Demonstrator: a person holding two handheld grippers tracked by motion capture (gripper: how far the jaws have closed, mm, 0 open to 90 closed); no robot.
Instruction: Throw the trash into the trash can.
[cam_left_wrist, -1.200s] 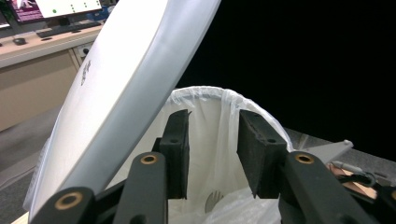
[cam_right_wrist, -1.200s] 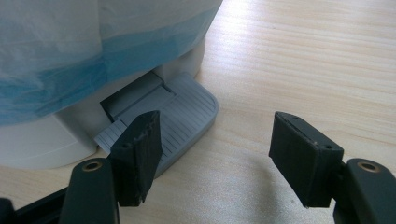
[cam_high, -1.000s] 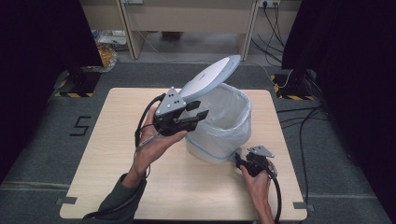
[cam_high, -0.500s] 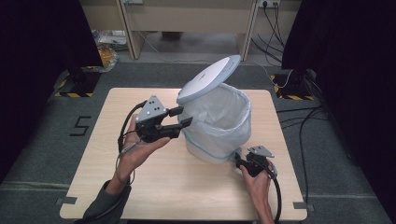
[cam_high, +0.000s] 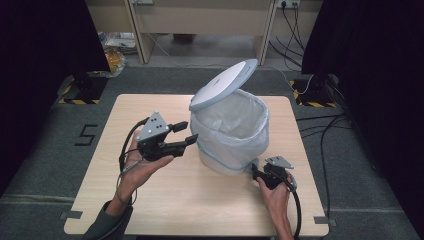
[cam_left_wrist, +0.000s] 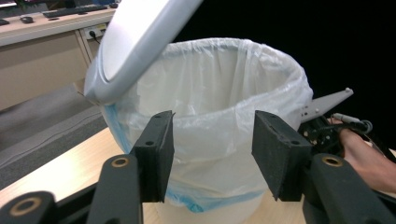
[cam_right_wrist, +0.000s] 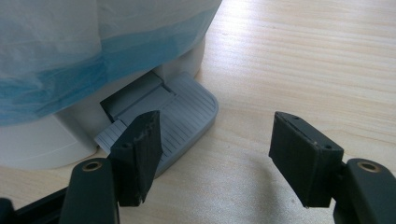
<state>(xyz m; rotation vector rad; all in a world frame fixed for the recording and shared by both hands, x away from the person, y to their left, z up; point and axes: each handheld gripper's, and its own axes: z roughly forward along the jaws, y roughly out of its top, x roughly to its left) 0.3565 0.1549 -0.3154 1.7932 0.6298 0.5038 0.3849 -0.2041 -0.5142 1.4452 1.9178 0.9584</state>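
Bin (cam_high: 231, 135) between hand-held grippers; pedal (cam_right_wrist: 177, 116) under right one's jaw.

Dim room around a light wooden table (cam_high: 200, 200).
Grey carpet floor (cam_high: 50, 165) bears a black "5" marking (cam_high: 87, 135); black curtains (cam_high: 45, 40) flank beige cabinet panels (cam_high: 200, 20) beyond the table's far edge.

There is one round white plastic bin (cam_high: 232, 142) on one pale wooden table (cam_high: 165, 200), and the bin has one grey-white round lid (cam_high: 223, 84), one clear plastic bag with a blue edge (cam_left_wrist: 219, 116) and one grey ridged foot pedal (cam_right_wrist: 180, 121). I count two black grippers, the left gripper (cam_high: 182, 135) and the right gripper (cam_high: 256, 171), each with two jaws, and two bare hands, one hand (cam_high: 142, 167) on the left and one hand (cam_high: 276, 192) on the right. On the grey floor there are two black boxes with yellow-and-black stripes, one box (cam_high: 82, 87) on the left and one box (cam_high: 315, 90) on the right.
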